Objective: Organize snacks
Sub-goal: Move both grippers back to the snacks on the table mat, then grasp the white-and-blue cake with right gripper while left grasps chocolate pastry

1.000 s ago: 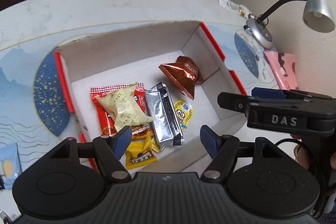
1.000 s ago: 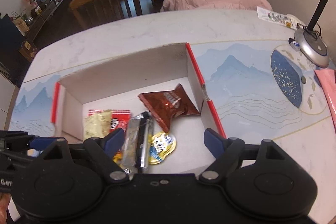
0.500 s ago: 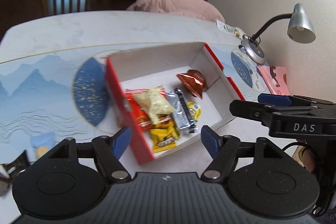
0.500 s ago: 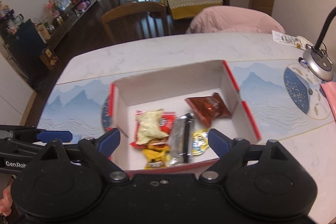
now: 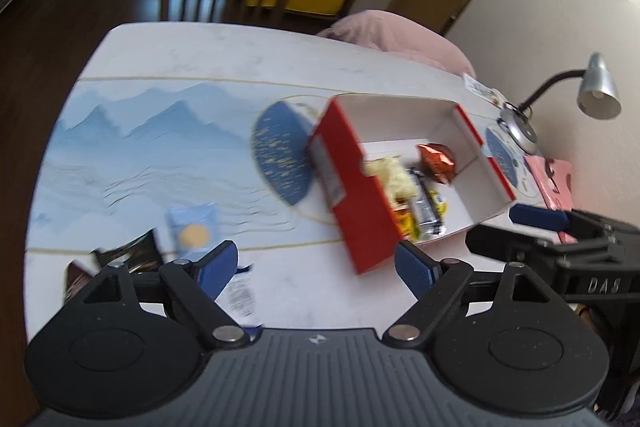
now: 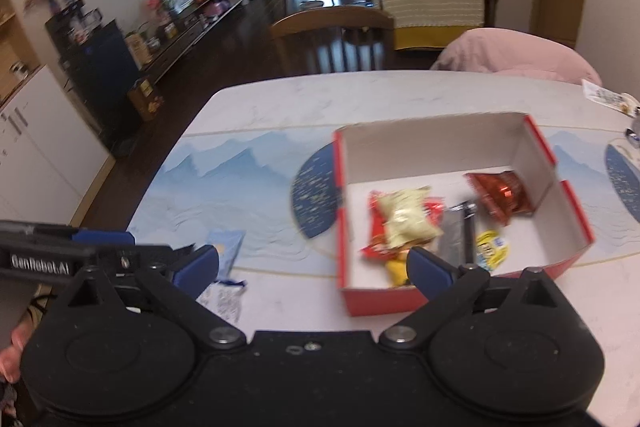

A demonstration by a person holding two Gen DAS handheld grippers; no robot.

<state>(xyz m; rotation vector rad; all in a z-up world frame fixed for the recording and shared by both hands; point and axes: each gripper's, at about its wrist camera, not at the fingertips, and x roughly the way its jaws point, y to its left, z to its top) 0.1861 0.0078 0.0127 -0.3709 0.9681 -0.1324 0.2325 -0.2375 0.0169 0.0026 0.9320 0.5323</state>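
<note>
Left gripper [image 5: 316, 269]: fingers spread wide, nothing between them, hovering over bare table near the box's near corner; the right wrist view catches it only as a black body at the left edge [image 6: 76, 255].
Dark wrapper [image 5: 120, 259]: far left on the table, partly hidden behind the left gripper's left finger; only the left wrist view shows it clearly.
Blue packet [image 5: 194, 227]: lying flat on the mat, left of the box and well apart from it; in the right wrist view [image 6: 226, 251] it peeks out just beyond that gripper's left finger.
White packet [image 6: 224, 297]: on the table just in front of the blue packet, blurred in both views.
Table mat [image 5: 160, 143]: blue mountain print, under the box and the loose packets.
Red box [image 5: 352, 187]: open, white inside, sitting on the mat; the left wrist view sees its red outer wall, the right wrist view [image 6: 342, 211] looks straight down inside.
Snacks in the box: pale yellow bag [image 6: 406, 221] on top of a red pack [image 6: 376, 231], silver bar [image 6: 456, 235] beside them, yellow cartoon cup lid [image 6: 492, 247], brown foil bag [image 6: 502, 197] at the right end.
Right gripper [image 6: 314, 269]: fingers wide apart, empty, above the box's near wall; the left wrist view shows it at the right edge [image 5: 560, 239].
Desk lamp [image 5: 596, 93]: far right, seen whole only from the left wrist.
</note>
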